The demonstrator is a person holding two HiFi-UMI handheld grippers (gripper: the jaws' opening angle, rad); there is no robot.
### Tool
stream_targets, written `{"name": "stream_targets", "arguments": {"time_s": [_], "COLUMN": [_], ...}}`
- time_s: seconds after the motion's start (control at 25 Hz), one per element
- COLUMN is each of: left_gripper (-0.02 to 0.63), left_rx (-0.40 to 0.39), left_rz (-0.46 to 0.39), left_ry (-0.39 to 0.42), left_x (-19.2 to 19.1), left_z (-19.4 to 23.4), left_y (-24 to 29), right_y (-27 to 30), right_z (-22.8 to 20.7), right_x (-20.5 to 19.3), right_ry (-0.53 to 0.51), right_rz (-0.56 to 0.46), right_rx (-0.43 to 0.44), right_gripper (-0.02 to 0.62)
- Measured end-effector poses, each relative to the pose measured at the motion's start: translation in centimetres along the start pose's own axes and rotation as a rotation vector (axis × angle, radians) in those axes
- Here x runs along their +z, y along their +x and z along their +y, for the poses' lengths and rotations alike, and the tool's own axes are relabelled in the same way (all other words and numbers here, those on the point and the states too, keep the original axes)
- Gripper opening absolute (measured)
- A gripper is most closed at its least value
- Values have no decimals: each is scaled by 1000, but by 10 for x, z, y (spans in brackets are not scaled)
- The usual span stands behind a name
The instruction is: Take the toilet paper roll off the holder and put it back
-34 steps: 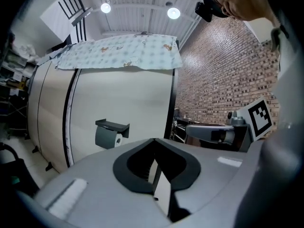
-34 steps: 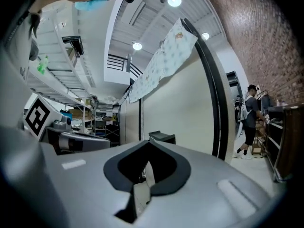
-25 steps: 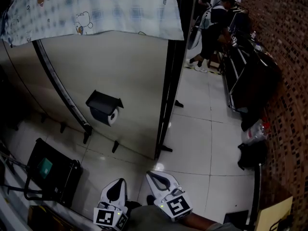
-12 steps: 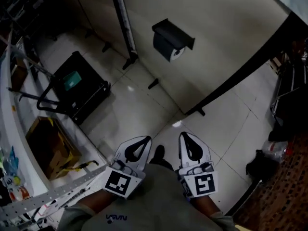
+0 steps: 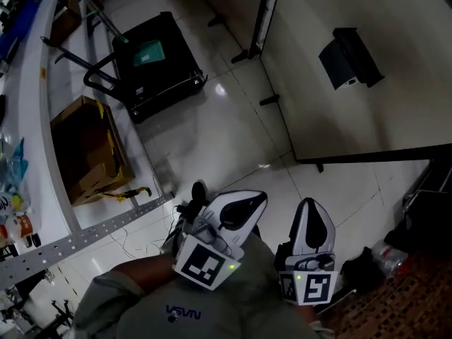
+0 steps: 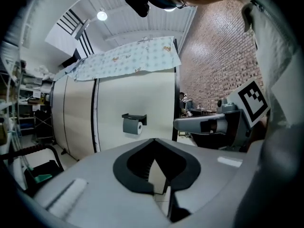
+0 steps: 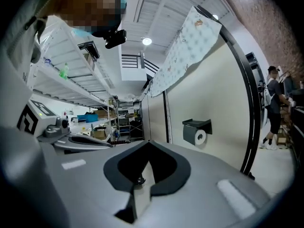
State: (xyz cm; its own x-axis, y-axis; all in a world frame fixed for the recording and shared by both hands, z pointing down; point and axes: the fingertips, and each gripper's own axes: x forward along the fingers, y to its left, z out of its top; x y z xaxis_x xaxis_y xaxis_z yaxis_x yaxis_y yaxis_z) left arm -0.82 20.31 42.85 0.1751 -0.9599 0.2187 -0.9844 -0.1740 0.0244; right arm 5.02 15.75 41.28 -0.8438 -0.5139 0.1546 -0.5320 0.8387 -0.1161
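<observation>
Toilet paper roll (image 7: 198, 137) sits on the black holder (image 7: 197, 124), which is fixed on the cream wall panel (image 6: 137, 96), about midway between the panel's seam and its dark end post (image 6: 176, 103). So the roll lies as the task wants it at the end, but this scene fits two stages equally: the roll waiting to be taken off, or the roll already put back. I cannot decide between them from here. The left tongs (image 6: 153, 141) are pressed together with nothing between them, and the right tongs (image 7: 148, 144) are closed and empty too. Both are held close to the person's body and well apart from the wall. In my judgement, any grip on the roll would need the tongs carried to the holder and parted wide enough for the roll. The tiled floor (image 5: 233, 126) between the person and the panel looks free. A black case (image 5: 157, 58), a cardboard box (image 5: 88, 150) and a metal shelf rail (image 5: 78, 239) stand to the side, away from the holder. A patterned cloth (image 6: 128, 58) hangs over the panel's top edge, well above the holder.
</observation>
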Motion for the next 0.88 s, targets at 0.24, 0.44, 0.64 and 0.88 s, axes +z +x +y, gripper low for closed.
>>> {"name": "stream_targets", "arguments": {"time_s": [0.24, 0.44, 0.64, 0.88], "left_gripper": [8, 6, 8, 8], "left_rx": [25, -1, -3, 21], "left_rz": [-10, -43, -60, -65], "left_ry": [-12, 13, 30, 38], "left_x": [-7, 4, 9, 13], "left_z": [28, 29, 31, 41], "left_y": [-20, -22, -24, -29], "right_y": [5, 7, 9, 13], "right_z": [24, 33, 36, 41], "right_x": [9, 9, 14, 17], "right_ry": [-32, -42, -52, -54], "right_rz": [-29, -28, -46, -60], "right_rx": [-28, -37, -37, -25], "right_gripper": [0, 0, 0, 0]}}
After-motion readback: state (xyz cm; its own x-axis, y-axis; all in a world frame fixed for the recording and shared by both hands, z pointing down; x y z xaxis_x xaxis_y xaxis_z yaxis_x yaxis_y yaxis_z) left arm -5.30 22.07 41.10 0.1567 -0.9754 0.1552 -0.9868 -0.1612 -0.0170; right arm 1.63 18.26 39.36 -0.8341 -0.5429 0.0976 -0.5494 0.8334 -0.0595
